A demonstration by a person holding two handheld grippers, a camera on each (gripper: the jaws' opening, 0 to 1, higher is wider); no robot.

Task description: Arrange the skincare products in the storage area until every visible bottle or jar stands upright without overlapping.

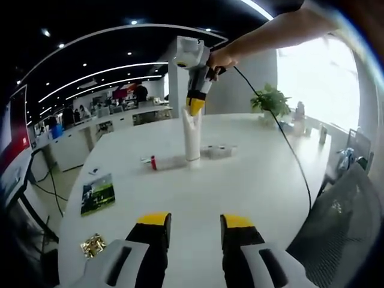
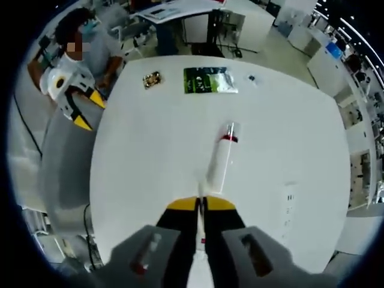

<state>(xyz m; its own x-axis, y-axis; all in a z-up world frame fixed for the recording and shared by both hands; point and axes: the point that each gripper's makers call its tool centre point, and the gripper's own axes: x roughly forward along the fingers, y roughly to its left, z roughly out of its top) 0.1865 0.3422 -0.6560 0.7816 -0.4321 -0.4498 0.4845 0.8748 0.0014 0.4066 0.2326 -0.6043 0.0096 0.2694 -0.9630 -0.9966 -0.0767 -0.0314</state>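
A white tube (image 1: 192, 139) stands upright near the middle of the white table (image 1: 252, 186). My right gripper (image 1: 194, 109) comes down from above, held by a hand, and is shut on the tube's flat top end. In the right gripper view its jaws (image 2: 201, 205) are pressed together, with the tube (image 2: 200, 261) showing between them. A white bottle with a red band and clear cap (image 1: 163, 162) lies on its side just left of the tube, and it appears in the right view (image 2: 222, 157) too. My left gripper (image 1: 196, 231) stands open over the near table edge, holding nothing.
A clear container (image 1: 219, 151) sits right of the tube. A green booklet (image 1: 98, 193) and a gold wrapper (image 1: 93, 245) lie at the left edge. A potted plant (image 1: 270, 99) stands at the far side. A mesh chair (image 1: 342, 222) is at the right.
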